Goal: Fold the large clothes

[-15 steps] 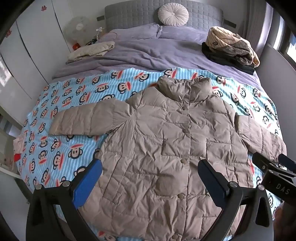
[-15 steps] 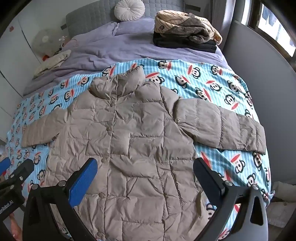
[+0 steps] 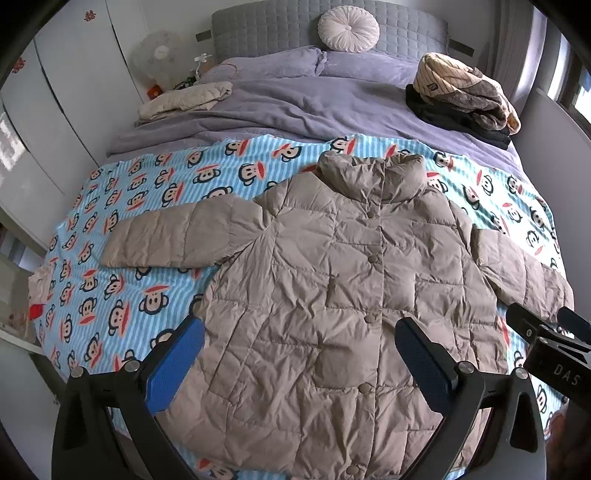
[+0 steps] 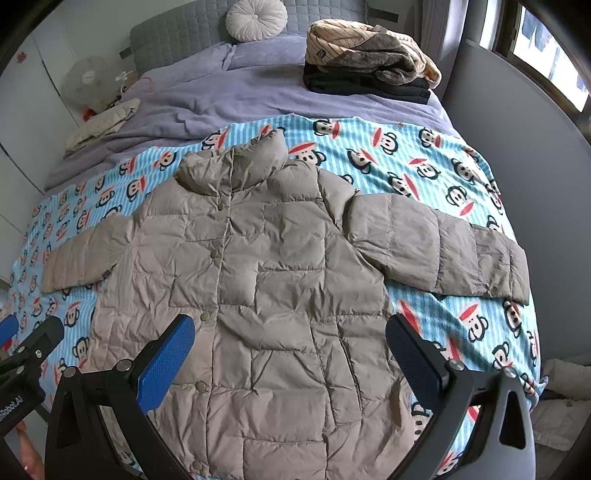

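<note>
Beige quilted puffer coat [image 3: 354, 295], the garment to be folded, lies spread flat and front-up with its snap front closed, both sleeves stretched out to the sides and its collar toward the headboard. It rests on a blue striped blanket printed with cartoon monkey faces [image 3: 122, 295], which covers the near part of a bed under a lavender duvet [image 3: 295, 110]. On the far right of that duvet sits a stack of folded dark and cream clothes [image 3: 465, 99]; a folded cream garment [image 3: 184, 99] lies at the far left, and a round pale tufted cushion [image 3: 348, 29] leans on the grey headboard. The left gripper [image 3: 299, 365] hangs above the coat's lower hem, blue pads spread fully apart, holding nothing. The right gripper [image 4: 291, 365] hangs likewise over the hem, equally wide and empty.
</note>
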`<state>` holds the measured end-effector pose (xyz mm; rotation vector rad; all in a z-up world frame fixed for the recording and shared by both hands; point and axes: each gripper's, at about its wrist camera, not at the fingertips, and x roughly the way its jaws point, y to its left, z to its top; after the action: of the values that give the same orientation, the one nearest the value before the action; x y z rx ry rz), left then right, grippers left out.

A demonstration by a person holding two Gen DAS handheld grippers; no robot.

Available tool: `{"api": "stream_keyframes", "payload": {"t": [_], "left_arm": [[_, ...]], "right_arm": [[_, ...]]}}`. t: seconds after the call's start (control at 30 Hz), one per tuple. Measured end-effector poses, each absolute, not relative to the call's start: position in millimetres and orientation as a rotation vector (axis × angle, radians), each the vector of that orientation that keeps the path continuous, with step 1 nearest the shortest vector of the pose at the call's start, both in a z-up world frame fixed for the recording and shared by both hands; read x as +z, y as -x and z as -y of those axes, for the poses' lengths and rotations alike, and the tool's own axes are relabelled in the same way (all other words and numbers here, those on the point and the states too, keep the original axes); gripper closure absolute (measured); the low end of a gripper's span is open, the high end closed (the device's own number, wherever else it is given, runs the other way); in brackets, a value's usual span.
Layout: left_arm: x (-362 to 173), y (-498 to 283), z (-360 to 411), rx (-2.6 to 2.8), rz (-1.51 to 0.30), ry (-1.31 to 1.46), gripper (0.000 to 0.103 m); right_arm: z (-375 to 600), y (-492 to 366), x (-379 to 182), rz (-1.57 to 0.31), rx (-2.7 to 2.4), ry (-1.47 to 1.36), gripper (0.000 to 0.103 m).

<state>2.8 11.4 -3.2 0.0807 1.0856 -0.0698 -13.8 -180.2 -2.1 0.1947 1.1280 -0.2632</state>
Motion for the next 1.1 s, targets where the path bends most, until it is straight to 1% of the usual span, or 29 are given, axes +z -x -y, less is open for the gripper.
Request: {"api": "stream_keyframes", "payload": {"t": [0.43, 1.1], "left_arm": [[3.8, 1.8, -9.1, -0.037, -1.082, -0.138, 0.000], [4.0, 2.3, -10.5, -0.035, -1.080, -0.139, 0.000]], "right_arm": [[176.3, 15.0, -3.4, -1.133, -0.250, -0.187, 0.000], [176.5, 16.0, -2.8, -1.134, -0.252, -0.187, 0.000]]}}
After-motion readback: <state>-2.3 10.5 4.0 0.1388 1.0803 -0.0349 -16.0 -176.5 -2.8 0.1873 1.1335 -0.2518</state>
